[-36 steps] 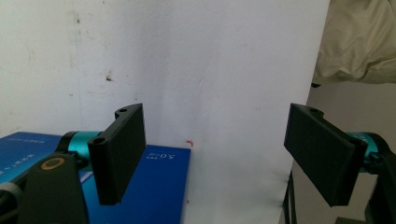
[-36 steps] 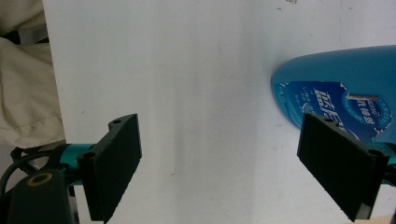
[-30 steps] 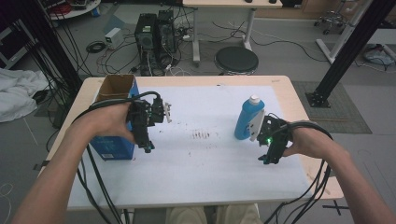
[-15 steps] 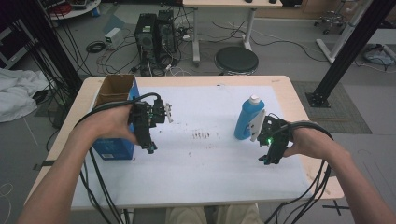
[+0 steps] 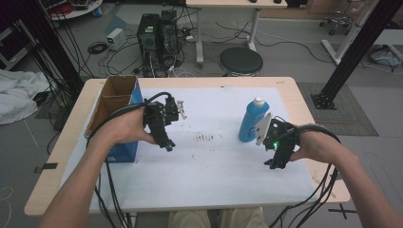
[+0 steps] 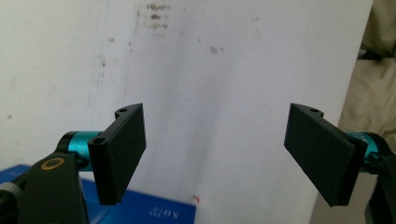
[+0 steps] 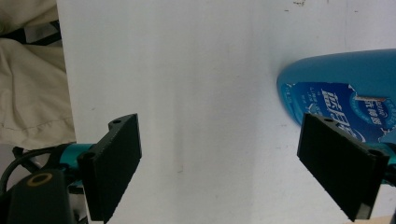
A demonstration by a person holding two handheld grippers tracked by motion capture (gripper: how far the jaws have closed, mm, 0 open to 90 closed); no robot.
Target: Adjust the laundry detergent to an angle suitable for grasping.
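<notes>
A: Where is the blue bottle point(image 5: 252, 121)?

B: It stands upright on the right half of the white sheet point(image 5: 214, 190), white cap on top. In the right gripper view it lies just beyond one jaw.

A: And the right gripper point(image 5: 272, 164)?

B: Just beside the bottle, jaws spread wide, gripping nothing.

A: The left gripper point(image 5: 169, 145)?

B: Well apart from the bottle, jaws spread wide over bare sheet, next to an open cardboard box point(image 5: 114, 97) with blue sides at the table's left.
</notes>
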